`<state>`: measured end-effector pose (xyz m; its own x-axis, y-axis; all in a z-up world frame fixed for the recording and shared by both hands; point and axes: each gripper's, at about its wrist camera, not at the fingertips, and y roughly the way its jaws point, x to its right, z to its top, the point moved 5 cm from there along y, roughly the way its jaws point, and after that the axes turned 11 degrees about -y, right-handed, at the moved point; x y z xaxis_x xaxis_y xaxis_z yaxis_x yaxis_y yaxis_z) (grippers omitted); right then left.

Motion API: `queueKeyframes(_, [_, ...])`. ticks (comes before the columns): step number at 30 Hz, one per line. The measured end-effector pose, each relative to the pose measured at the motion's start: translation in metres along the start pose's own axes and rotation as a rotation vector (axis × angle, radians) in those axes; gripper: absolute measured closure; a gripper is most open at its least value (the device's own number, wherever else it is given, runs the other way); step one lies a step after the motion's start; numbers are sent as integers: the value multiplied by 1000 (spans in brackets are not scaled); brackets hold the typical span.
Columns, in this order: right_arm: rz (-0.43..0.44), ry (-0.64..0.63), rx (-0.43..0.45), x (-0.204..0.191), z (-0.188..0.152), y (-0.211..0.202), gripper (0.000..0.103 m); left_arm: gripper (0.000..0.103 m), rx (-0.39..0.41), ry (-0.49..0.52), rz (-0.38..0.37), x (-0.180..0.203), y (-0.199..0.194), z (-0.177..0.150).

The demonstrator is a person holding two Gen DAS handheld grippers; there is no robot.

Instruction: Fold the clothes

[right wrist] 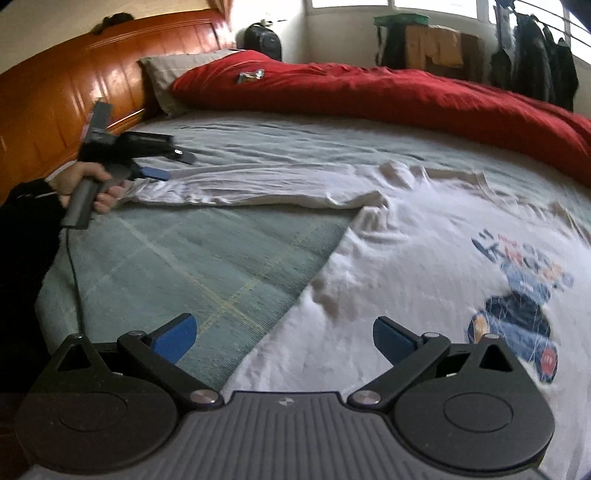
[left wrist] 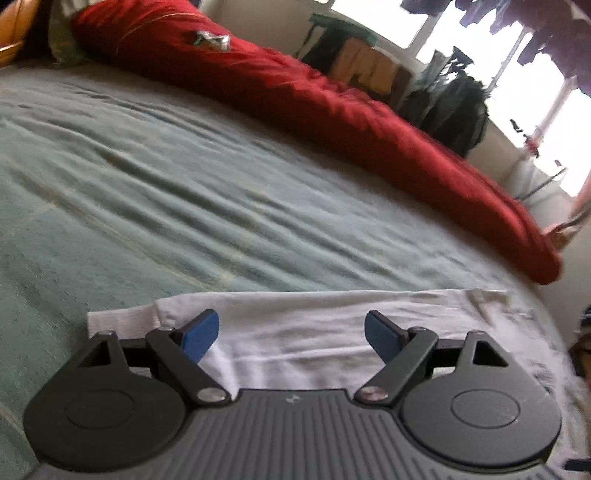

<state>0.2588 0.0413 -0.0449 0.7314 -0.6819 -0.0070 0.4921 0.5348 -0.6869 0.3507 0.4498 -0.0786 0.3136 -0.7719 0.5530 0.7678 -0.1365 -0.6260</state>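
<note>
A white T-shirt with a blue and orange print lies spread on a green bedsheet, one sleeve stretched out flat toward the wooden headboard. Left gripper: jaws spread wide, gripping nothing, held low above the end of that sleeve, whose cuff edge lies just under and ahead of the blue fingertips. In the right wrist view the same gripper appears at the far end of the sleeve, grasped by the person's left hand, a black cable trailing from its handle. Right gripper: jaws likewise wide apart and empty, poised over the lower side edge of the shirt, where white cloth meets bare sheet; its left fingertip is over the sheet, its right over the cloth. A red quilt lies bunched along the far side of the bed, with a grey pillow at its head end. Dark clothes hang by the window.
</note>
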Motion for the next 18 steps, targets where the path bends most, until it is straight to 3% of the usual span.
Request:
queueKeyframes(3, [3,1,0,-2,-2,1,0,15,-49,23,-21,0,-5,-11])
queueKeyframes(6, [5,-2,-1,-3,-5,0,0,20,-37,67,134,-15,-7,-17])
queueKeyframes(9, [-9,5,-4,1,-7,-4,0,19,-13,32,126,-9,-18,-15])
queueKeyframes(13, [-31,29,-12,10,-12,-7,0,17,-36,124,4,43,-17,-24])
queueKeyframes(18, [-36,41,-1,9,-15,-14,0,17,-143,191,-157,123,27,-56])
